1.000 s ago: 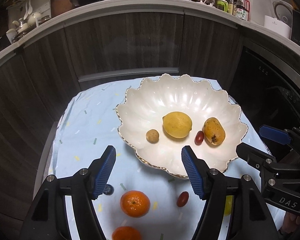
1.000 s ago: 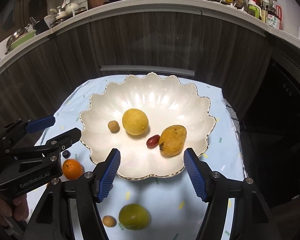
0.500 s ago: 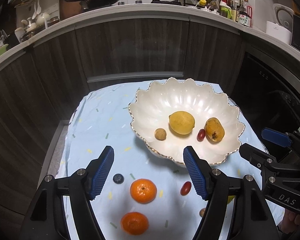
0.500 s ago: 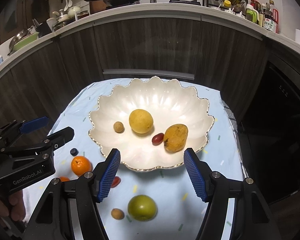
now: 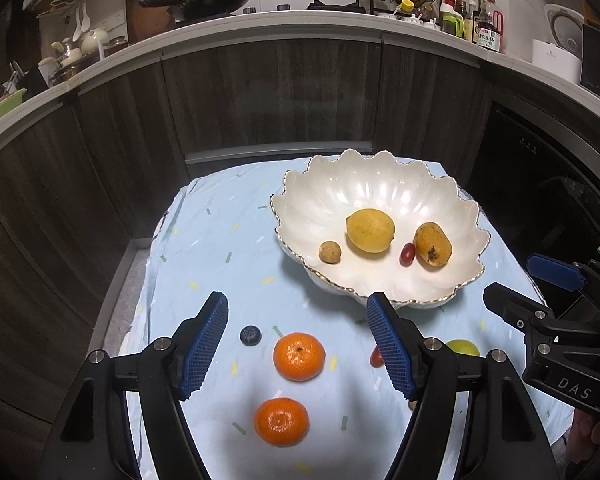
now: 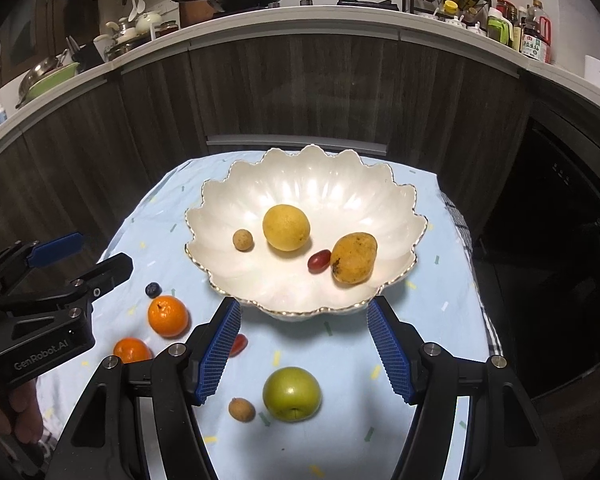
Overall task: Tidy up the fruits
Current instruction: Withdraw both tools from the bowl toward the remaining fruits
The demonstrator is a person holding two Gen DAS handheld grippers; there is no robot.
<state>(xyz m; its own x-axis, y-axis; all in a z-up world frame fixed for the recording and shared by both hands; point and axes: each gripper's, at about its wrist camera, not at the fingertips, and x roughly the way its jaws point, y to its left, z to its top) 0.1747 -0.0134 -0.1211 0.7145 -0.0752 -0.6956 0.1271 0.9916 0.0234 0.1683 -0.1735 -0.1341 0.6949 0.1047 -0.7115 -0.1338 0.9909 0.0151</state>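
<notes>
Presently, left to right:

- Left gripper (image 5: 298,344): blue ribbed fingers spread wide, holding nothing.
- Small dark blueberry (image 5: 250,335): on the pale blue patterned cloth (image 5: 220,240), just inside the left finger.
- Two round orange tangerines (image 5: 299,356) (image 5: 281,421): between the fingers, the second nearer the camera.
- Small red grape (image 5: 376,357): half hidden behind the right finger.
- White scalloped ceramic bowl (image 6: 300,168): beyond both grippers' fingertips; holds a yellow lemon (image 6: 286,227), a small tan longan (image 6: 243,239), a red grape (image 6: 319,260) and a speckled yellow mango (image 6: 353,257).
- Right gripper (image 6: 303,346): fingers wide, empty.
- Round green apple (image 6: 291,393) and loose tan longan (image 6: 241,409): between its fingers, near the camera.

Risk, as a judgement: round fruit may roll off the cloth if a finger nudges it; the grape and blueberry could be crushed by a hard squeeze.
</notes>
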